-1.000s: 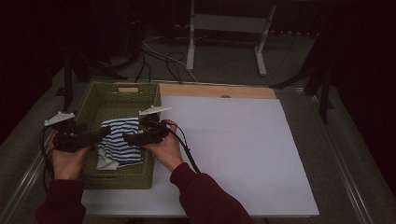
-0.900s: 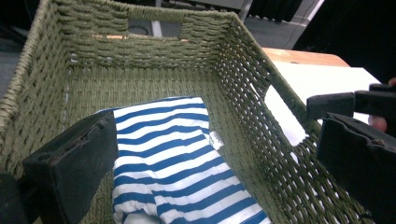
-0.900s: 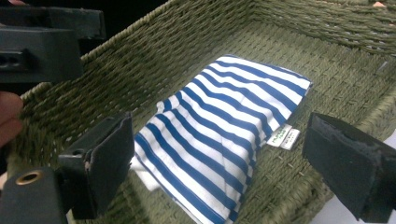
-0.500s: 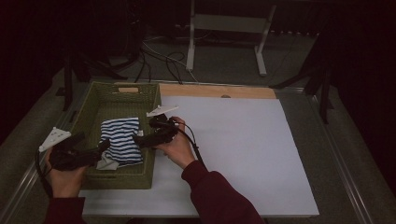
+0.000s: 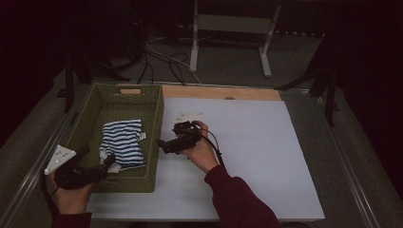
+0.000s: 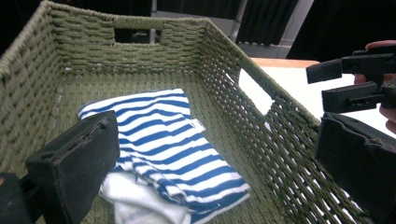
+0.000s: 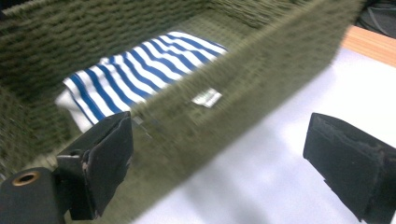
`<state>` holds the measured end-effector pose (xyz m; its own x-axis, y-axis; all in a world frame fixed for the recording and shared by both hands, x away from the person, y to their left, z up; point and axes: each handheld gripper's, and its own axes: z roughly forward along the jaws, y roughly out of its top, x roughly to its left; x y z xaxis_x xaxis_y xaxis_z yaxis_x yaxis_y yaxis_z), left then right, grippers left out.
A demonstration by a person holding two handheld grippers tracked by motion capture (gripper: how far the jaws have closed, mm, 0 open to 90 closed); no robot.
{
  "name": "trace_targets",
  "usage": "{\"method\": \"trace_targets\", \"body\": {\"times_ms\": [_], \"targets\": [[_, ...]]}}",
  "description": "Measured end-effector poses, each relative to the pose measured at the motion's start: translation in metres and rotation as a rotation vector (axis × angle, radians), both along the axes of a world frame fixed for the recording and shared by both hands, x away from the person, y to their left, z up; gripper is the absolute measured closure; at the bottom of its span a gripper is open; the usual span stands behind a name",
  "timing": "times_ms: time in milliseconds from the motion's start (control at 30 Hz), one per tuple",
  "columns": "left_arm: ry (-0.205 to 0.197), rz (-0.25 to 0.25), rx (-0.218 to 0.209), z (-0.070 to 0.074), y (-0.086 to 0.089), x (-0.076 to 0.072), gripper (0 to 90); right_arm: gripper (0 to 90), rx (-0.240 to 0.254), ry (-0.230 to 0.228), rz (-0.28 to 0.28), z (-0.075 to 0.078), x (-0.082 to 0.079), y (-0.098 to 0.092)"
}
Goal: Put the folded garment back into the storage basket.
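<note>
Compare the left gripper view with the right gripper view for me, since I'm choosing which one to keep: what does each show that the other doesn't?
The left gripper view alone takes in the right gripper beyond the basket's side wall, plus the handle slot in the far wall. The right gripper view alone takes in the white table surface beside the basket and a wooden strip at its edge. Both share the green woven basket and the folded blue-and-white striped cloth lying inside it, framed by open jaws gripping nothing.
</note>
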<state>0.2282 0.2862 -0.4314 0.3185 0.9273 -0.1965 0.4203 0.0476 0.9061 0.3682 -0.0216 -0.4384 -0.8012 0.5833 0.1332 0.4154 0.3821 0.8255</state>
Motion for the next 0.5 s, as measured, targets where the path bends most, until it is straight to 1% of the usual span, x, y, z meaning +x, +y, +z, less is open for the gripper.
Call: {"method": "trace_targets", "body": {"times_ms": [100,200,267,367,500], "targets": [[-0.007,-0.002,-0.008,-0.003,-0.001,-0.002,0.3,8.1,-0.003,-0.003,-0.019,-0.004,0.000,-0.016],[-0.018,-0.001,0.008,-0.005,-0.003,-0.004,0.2,8.1,-0.018,-0.017,-0.037,-0.007,-0.003,-0.030],[-0.016,0.002,0.010,-0.005,-0.004,-0.005,0.2,8.0,-0.022,-0.032,-0.043,-0.009,-0.006,-0.040],[-0.019,0.003,0.014,-0.007,-0.006,-0.009,0.2,8.0,-0.022,-0.046,-0.056,-0.011,-0.012,-0.053],[-0.019,0.006,0.036,-0.009,-0.008,-0.014,0.2,8.0,-0.022,-0.069,-0.072,-0.016,-0.019,-0.072]]}}
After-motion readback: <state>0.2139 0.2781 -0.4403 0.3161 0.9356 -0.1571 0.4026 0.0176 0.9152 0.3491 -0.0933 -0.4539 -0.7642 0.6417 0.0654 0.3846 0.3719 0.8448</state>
